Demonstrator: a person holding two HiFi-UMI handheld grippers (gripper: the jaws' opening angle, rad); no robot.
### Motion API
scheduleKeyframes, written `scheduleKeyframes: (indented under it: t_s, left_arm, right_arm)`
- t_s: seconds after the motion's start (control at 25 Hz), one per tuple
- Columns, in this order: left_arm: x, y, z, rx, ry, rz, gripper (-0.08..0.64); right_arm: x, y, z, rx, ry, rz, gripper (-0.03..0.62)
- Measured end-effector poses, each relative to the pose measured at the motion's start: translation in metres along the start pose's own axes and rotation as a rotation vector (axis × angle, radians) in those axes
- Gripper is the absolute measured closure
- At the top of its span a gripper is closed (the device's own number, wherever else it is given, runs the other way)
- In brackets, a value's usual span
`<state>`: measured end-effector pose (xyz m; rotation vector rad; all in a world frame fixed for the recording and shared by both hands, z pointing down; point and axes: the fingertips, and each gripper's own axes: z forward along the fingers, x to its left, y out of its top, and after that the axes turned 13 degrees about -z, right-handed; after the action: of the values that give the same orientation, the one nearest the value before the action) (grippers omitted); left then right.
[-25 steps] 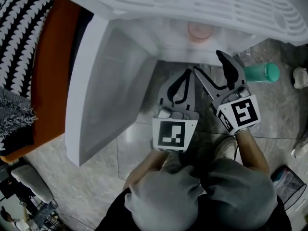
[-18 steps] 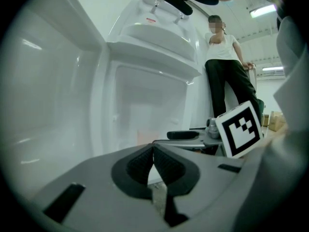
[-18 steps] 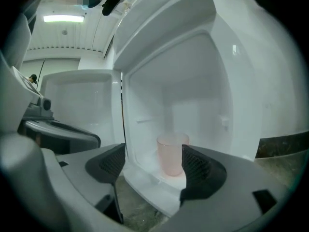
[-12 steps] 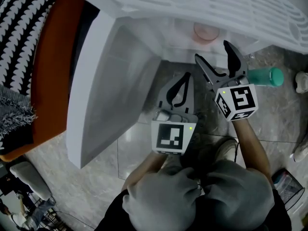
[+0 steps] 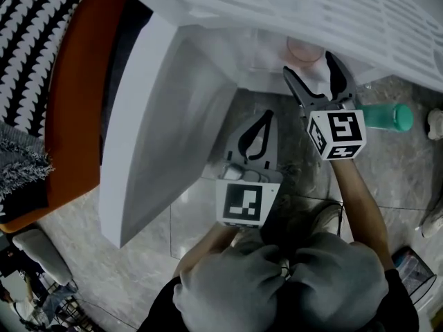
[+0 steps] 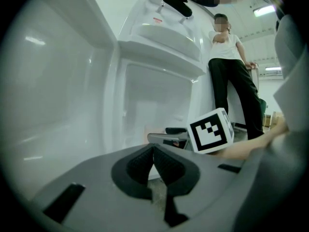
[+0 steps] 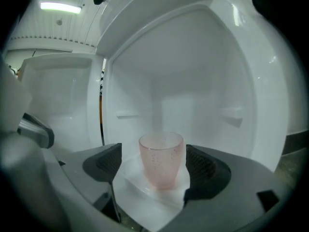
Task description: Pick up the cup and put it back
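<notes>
Inside the fridge (image 7: 193,81), my right tongs (image 5: 309,68) had just opened around the untouched cup (image 7: 161,158); my left tongs (image 6: 153,153) were closed

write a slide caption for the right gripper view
Right gripper, jaws just opened wide, lined up on the upright pink cup inside the fridge, not touching it.

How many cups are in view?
1. The pink cup stands inside the white cabinet, untouched, before the right claw, whose empty jaws have just been opening. Others may be hidden.
</notes>
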<state>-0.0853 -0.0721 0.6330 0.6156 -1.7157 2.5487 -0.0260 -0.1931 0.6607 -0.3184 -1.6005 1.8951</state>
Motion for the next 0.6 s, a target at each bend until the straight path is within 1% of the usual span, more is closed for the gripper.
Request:
scheduleKeyframes:
  t_s: [0.16, 0.28, 0.36, 0.6]
  left_arm:
    - [0.015, -0.002, -0.004, -0.001, 0.014, 0.002, 0.546]
    - [0.020, -0.004, -0.005, 0.002, 0.014, 0.004, 0.546]
    - [0.019, -0.004, -0.005, 0.005, 0.011, 0.008, 0.546]
    - [0.018, -0.005, -0.005, 0.013, 0.010, 0.021, 0.546]
  right_arm:
    - [0.008, -0.003, 0.017, -0.011, -0.019, -0.016, 0.187]
    - [0.004, -0.001, 0.022, -0.024, -0.079, -0.041, 0.189]
    - [0.002, -0.001, 0.026, -0.025, -0.102, -0.059, 0.189]
    - [-0.002, -0.013, 0.042, -0.006, -0.110, -0.052, 0.189]
